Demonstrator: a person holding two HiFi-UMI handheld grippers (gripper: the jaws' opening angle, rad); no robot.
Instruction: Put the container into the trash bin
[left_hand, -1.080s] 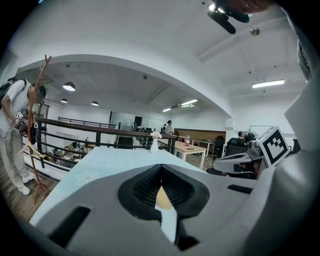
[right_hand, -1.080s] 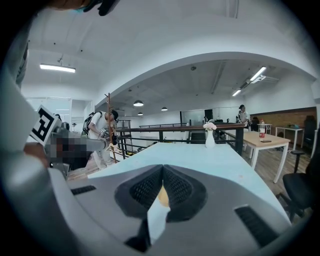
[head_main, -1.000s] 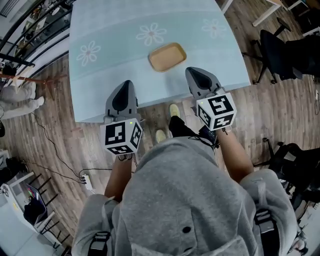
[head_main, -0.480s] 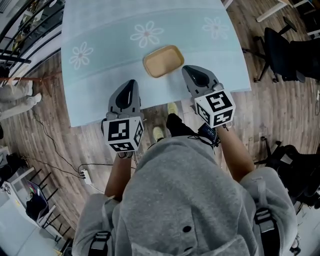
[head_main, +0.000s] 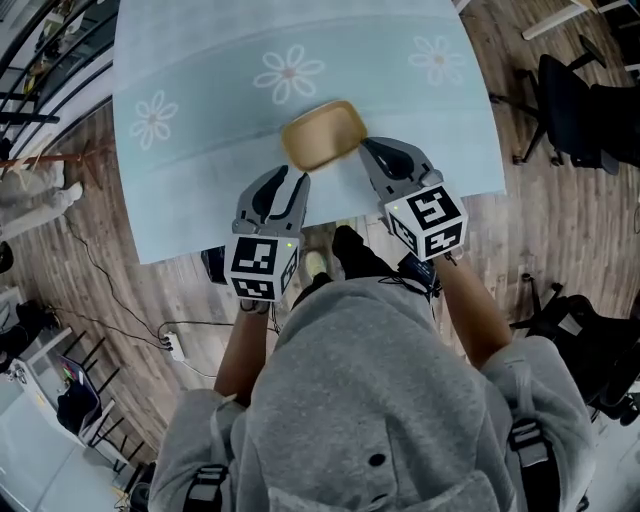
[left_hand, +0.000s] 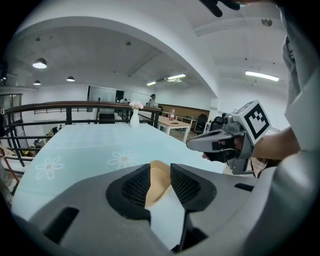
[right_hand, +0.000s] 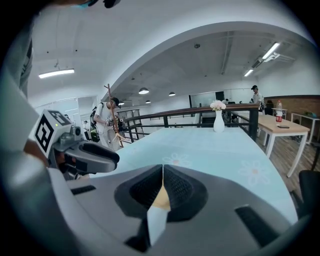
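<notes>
moved: I see left gripper (head_main: 289, 184) and right gripper (head_main: 371, 151) nearer the tan shallow rounded container (head_main: 322, 135) than 1 second ago.
left jaws: opening, pinching nothing, container just ahead.
right jaws: pressed together, empty.
container: on pale-blue flowered table (head_main: 200, 110).

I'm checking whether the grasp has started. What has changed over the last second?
Both grippers moved forward over the table toward the tan container. The left gripper had its fingers shut before; they are opening, with nothing between them yet, and the container lies just ahead. The right gripper stays shut, its tip now close beside the container. The container still lies on the table, unheld.
</notes>
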